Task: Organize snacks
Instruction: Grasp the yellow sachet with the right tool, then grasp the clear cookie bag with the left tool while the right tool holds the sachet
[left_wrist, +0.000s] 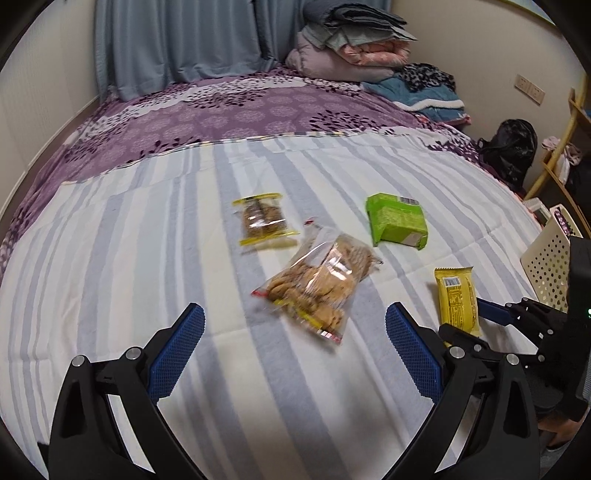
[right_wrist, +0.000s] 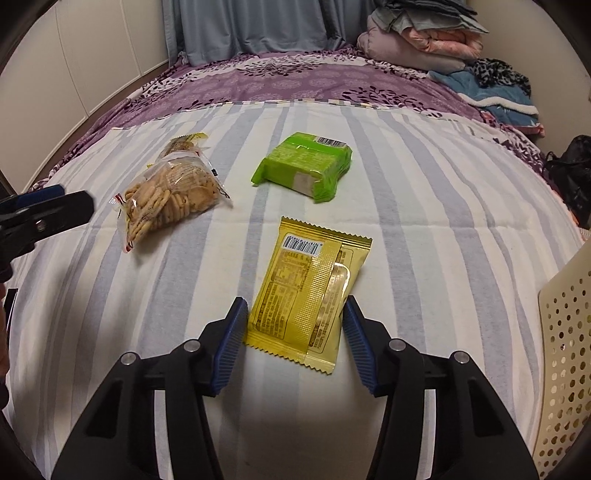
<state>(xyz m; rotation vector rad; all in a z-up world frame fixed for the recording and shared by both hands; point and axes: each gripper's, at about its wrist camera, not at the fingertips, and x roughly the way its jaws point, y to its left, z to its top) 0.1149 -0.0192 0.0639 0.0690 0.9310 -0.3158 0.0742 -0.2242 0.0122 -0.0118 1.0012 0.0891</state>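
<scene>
striped bed sheet (right_wrist: 424, 192) bears all snacks | perforated cream basket (right_wrist: 565, 350) at right edge (contents hidden) | clear cracker bag (left_wrist: 317, 284) ahead of wide-open left gripper (left_wrist: 295, 343) | yellow wafer packet (right_wrist: 306, 291) between spread right gripper (right_wrist: 295, 336) pads, unclamped | green packet (right_wrist: 306, 166) beyond

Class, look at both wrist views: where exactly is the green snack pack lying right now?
The green snack pack lies on the striped sheet, beyond the yellow packet and right of the clear biscuit bag.

Yellow wrapper (right_wrist: 306, 291), green pack (right_wrist: 306, 166), grey-striped white sheet (right_wrist: 443, 221), purple floral bedspread (right_wrist: 295, 79).
</scene>
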